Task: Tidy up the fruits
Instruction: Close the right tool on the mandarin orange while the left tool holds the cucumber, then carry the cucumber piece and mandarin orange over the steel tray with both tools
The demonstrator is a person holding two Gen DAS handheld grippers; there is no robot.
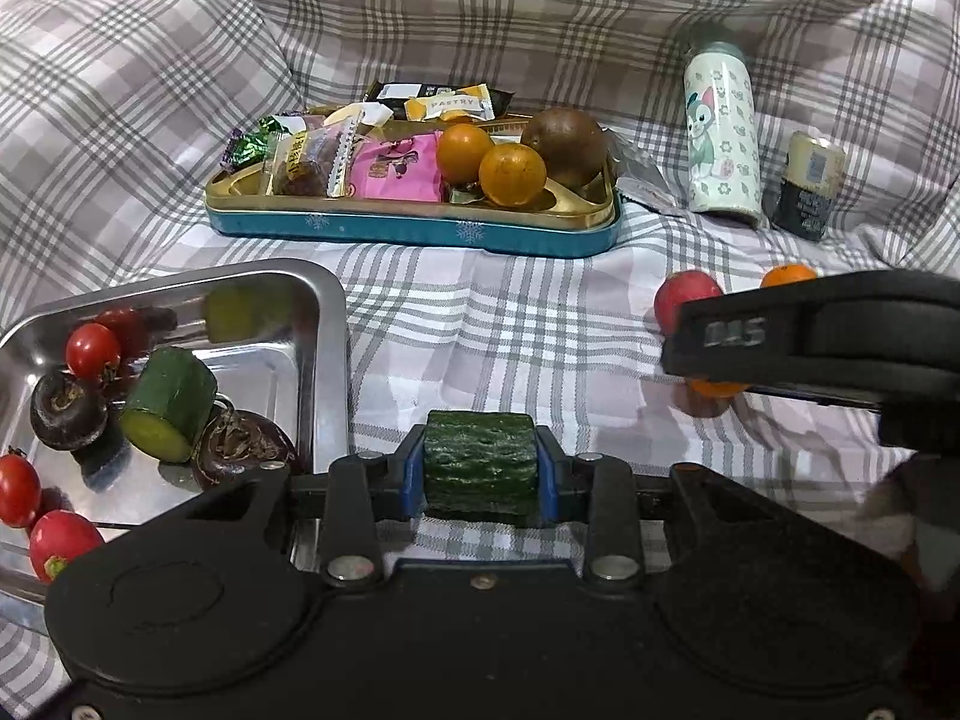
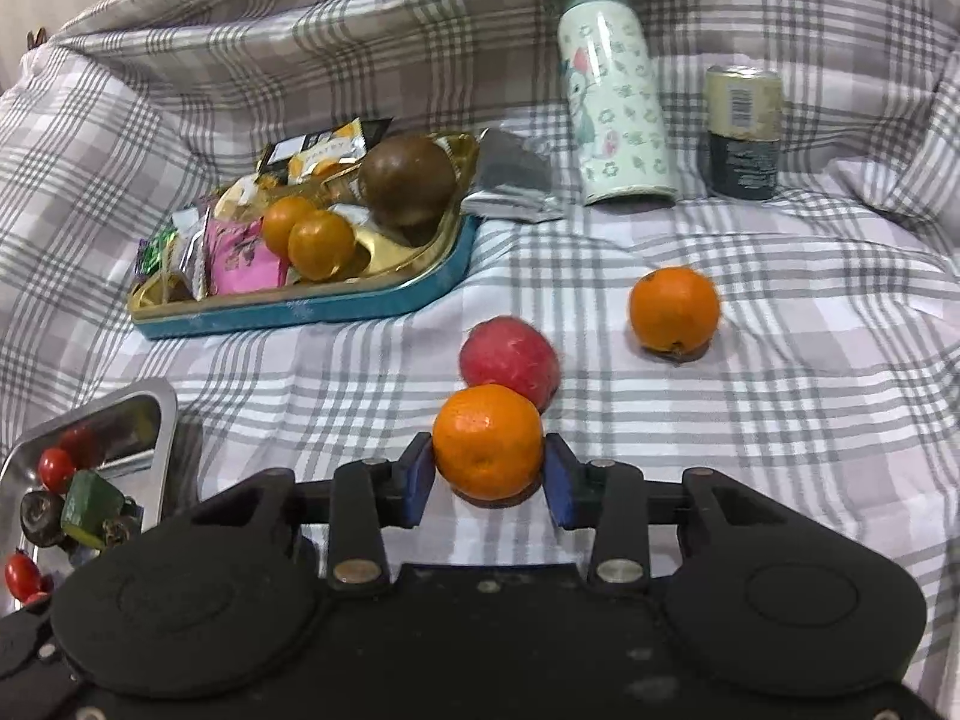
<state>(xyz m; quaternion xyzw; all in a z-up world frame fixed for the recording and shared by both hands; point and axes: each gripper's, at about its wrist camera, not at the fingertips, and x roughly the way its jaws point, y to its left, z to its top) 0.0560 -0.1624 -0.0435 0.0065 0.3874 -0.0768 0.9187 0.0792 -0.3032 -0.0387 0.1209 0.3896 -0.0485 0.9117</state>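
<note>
Both wrist cameras look forward, low over the grey-plaid bedsheet (image 1: 480, 324). The left sits beside the shiny steel tray (image 1: 324, 312). Both share the teal-sided gold tin (image 2: 300, 312).

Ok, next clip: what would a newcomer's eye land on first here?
Probably the two loaded grippers: the left gripper is clamped on a cucumber chunk beside the steel tray, and the right gripper brackets an orange on the plaid cloth, though full contact is unclear. Behind, the teal tin piled with snacks and oranges draws attention at centre.
</note>
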